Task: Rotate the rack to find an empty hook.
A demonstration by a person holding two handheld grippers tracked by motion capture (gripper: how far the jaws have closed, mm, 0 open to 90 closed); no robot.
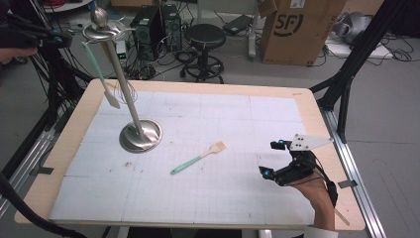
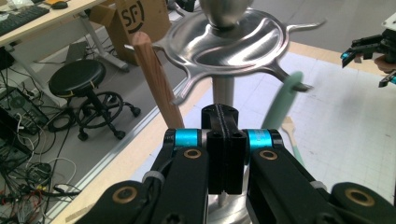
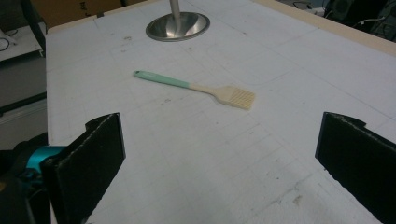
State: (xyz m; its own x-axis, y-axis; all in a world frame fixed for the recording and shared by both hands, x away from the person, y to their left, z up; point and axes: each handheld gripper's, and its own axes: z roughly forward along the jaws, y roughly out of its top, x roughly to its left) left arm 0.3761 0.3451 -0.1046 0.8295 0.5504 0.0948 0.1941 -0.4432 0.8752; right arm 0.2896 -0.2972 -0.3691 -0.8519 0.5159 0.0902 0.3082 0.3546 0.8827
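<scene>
Black jaws of the right claw (image 3: 219, 154) stand spread wide with nothing between them, low over the white gridded mat (image 3: 187, 186). In the high view this claw (image 1: 270, 158) sits near the desk's right edge, toward the near right corner, held by a hand (image 1: 319, 198). Just ahead of the open jaws lies the mint-handled pastry brush with pale bristles (image 3: 198, 87), flat on the mat and apart from the claw; it lies near the middle of the desk (image 1: 198, 157), bristles pointing toward the far right.

Beyond the brush, toward the desk's left edge, stands the polished steel utensil stand with a round base (image 1: 141, 135). Its hooked top disc (image 2: 229, 35) is right in front of the left claw (image 2: 224, 149), whose jaws are pressed together on nothing. A mint-handled spatula (image 1: 99, 74) hangs from one hook, and a brown wooden handle (image 2: 156, 79) hangs just left of the closed jaws, not touching them.
</scene>
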